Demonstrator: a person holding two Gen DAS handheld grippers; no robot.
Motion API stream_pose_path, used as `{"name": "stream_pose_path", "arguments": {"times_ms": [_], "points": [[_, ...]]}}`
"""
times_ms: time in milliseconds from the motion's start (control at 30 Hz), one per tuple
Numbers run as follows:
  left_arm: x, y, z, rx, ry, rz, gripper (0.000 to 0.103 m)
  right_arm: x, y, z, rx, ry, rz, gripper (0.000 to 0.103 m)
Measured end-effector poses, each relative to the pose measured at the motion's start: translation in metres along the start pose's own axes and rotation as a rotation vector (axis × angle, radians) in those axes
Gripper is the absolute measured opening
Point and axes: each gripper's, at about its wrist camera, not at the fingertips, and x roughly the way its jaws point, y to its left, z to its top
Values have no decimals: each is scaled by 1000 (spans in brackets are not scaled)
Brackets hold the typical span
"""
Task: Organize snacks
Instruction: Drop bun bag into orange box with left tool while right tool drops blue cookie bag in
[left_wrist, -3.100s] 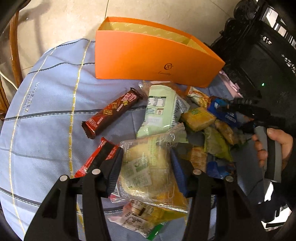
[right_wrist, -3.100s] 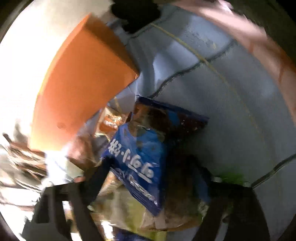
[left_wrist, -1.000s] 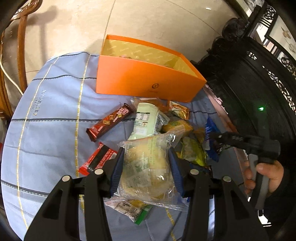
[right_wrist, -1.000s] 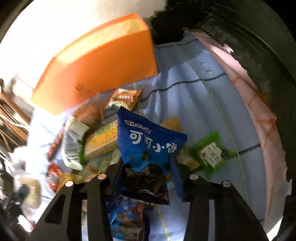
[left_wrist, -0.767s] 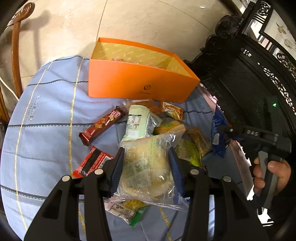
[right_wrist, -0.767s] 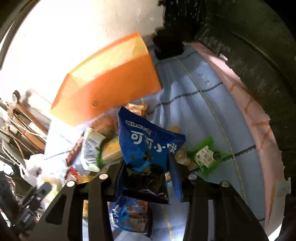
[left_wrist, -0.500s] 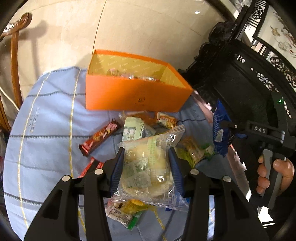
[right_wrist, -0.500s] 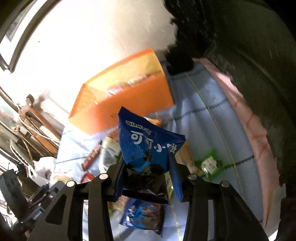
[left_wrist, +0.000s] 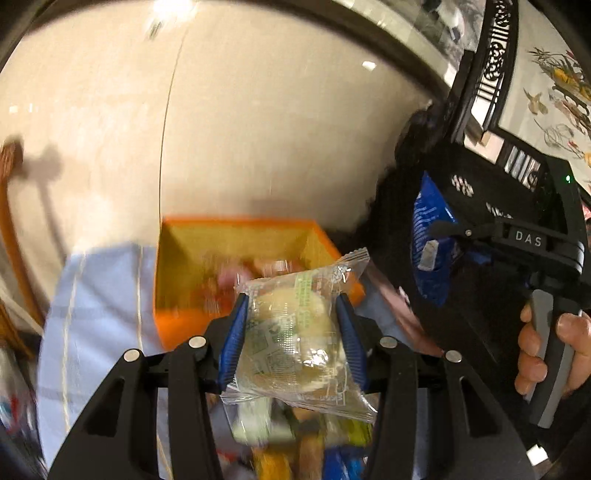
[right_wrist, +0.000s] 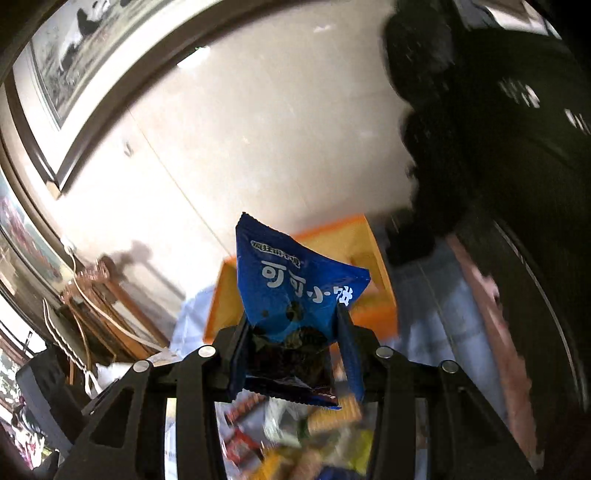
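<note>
- Pinching a clear bun pack (left_wrist: 295, 332) between the blue pads (left_wrist: 232, 343) of the left tool (left_wrist: 291, 343), side-on across its bulk, likely so the soft bun stays put while in the air.
- Clamping a blue bag (right_wrist: 295, 291) low down in the right tool (right_wrist: 293, 354), top corner sticking up; white Chinese print reading 可可小, the rest unclear.
- Hanging both packs clear of the desk (left_wrist: 96, 314), in front of the open orange box (left_wrist: 184, 266), probably their destination.
- Showing "DAS" on the right tool's body in the left view.
- Leaving blurred loose snacks (left_wrist: 295, 443) below.
</note>
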Motion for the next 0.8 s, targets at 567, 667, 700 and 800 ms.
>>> {"name": "stream_pose_path", "arguments": {"times_ms": [567, 667, 700, 800], "points": [[62, 56, -51, 8, 152, 145, 81, 84, -21, -70, -146, 220, -156, 77], [37, 52, -108, 58, 205, 153, 81, 80, -32, -147, -149, 358, -168, 78], [29, 49, -129, 86, 217, 160, 81, 81, -32, -165, -129, 408, -163, 78], [4, 35, -179, 168, 255, 149, 81, 70, -40, -215, -92, 530, -176, 78]]}}
